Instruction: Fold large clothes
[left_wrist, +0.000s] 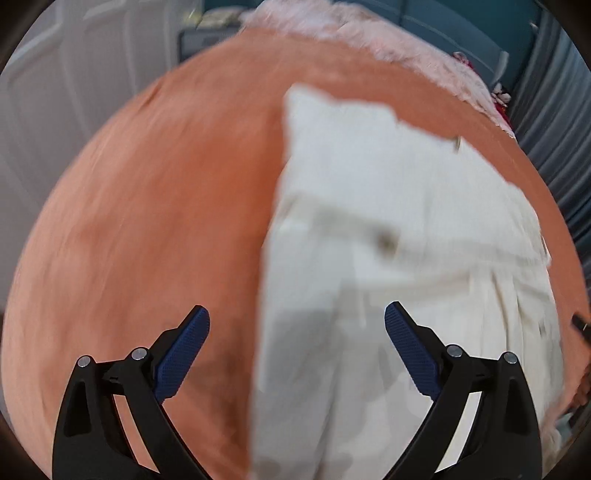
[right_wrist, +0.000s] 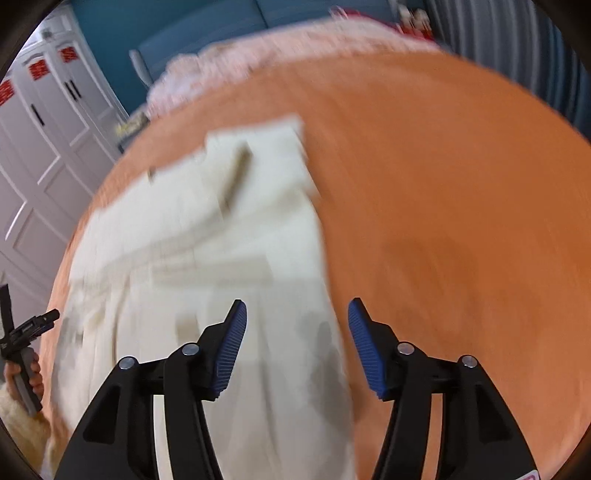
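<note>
In the left wrist view, the left gripper (left_wrist: 297, 319) hangs with its jaws spread wide and nothing between them. Below and ahead of the jaws lies a cream garment (left_wrist: 399, 229), blurred, spread flat on an orange bed cover (left_wrist: 147, 206); its long left edge runs up the middle of the gap, so the left jaw stands over bare orange and the right jaw over cream cloth. Beyond the garment, a pink fluffy blanket (left_wrist: 369, 33) lines the far edge of the bed.

In the right wrist view, the right gripper (right_wrist: 297, 317) has its jaws parted and empty. The garment lies under the left jaw and stretches away ahead to the left; the right jaw is over orange cover. Far left, a hand (right_wrist: 26, 373) holds the other gripper's handle
</note>
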